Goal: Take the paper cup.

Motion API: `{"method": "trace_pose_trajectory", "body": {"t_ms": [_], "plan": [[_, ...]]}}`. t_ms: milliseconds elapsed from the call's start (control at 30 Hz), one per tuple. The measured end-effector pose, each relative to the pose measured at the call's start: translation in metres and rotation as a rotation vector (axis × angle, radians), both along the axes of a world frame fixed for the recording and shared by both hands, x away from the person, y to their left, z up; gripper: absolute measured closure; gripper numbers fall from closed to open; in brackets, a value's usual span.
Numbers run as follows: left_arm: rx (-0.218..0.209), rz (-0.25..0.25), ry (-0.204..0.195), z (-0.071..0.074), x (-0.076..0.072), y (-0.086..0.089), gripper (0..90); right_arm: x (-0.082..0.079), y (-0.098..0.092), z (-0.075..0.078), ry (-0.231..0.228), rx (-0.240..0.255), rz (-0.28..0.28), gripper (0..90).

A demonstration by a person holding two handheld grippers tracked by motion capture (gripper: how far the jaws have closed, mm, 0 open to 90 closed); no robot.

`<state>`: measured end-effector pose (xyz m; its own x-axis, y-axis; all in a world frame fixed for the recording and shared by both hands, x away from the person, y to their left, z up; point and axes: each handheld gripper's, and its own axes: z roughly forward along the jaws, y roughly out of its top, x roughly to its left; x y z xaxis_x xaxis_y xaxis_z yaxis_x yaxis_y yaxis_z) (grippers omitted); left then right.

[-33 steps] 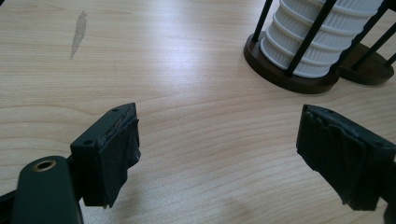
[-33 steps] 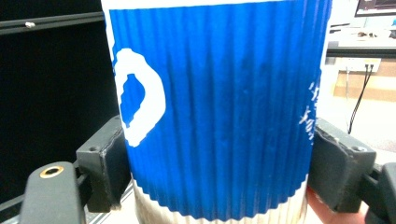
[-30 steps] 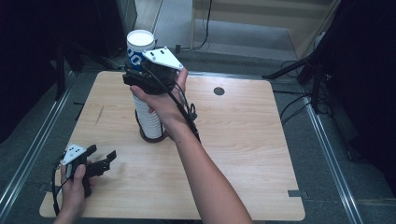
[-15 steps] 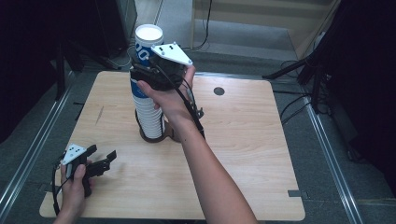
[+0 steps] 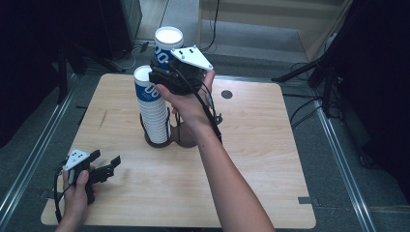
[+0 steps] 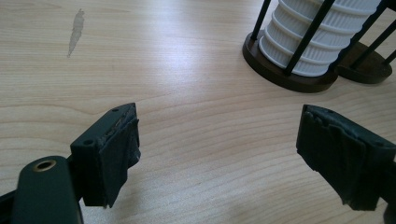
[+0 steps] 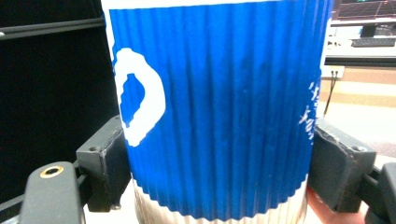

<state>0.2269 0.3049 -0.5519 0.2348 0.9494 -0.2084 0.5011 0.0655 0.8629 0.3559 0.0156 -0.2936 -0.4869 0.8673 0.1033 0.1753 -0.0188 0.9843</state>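
The right gripper (image 5: 164, 65) is up in the air with a blue ribbed paper cup (image 5: 167, 46) clamped between its jaws, one pad pressed to each side of the sleeve (the white lettering wraps toward the left jaw in the right gripper view (image 7: 219, 140)). Just below and beside that cup stands the stack of cups (image 5: 151, 107), its top cup blue, the rest white, held in a dark wire holder (image 5: 158, 140) on the wooden table (image 5: 270, 159). The left gripper (image 5: 106, 163) rests low near the table's near edge, jaws spread wide with nothing between them; ahead of it, beyond its right jaw, sits the holder's round base (image 6: 285, 79)
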Motion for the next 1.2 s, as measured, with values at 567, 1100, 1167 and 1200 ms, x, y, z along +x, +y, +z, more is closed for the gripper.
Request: {"method": "trace_pose_trajectory", "body": {"t_ms": [567, 1100, 1167, 1200], "plan": [[-0.001, 0.0, 0.001, 0.0, 0.0, 0.0, 14.1, -0.002, -0.035, -0.016, -0.006, -0.026, -0.043, 18.6], [-0.002, 0.0, 0.001, 0.0, 0.0, 0.001, 14.1, -0.008, -0.063, -0.029, -0.014, -0.033, -0.072, 18.6], [-0.003, 0.0, 0.002, 0.0, 0.0, 0.001, 14.1, -0.01, -0.066, -0.031, -0.017, -0.034, -0.076, 18.6], [-0.002, 0.0, 0.001, 0.0, 0.0, 0.001, 14.1, -0.011, -0.068, -0.032, -0.019, -0.037, -0.081, 18.6]]}}
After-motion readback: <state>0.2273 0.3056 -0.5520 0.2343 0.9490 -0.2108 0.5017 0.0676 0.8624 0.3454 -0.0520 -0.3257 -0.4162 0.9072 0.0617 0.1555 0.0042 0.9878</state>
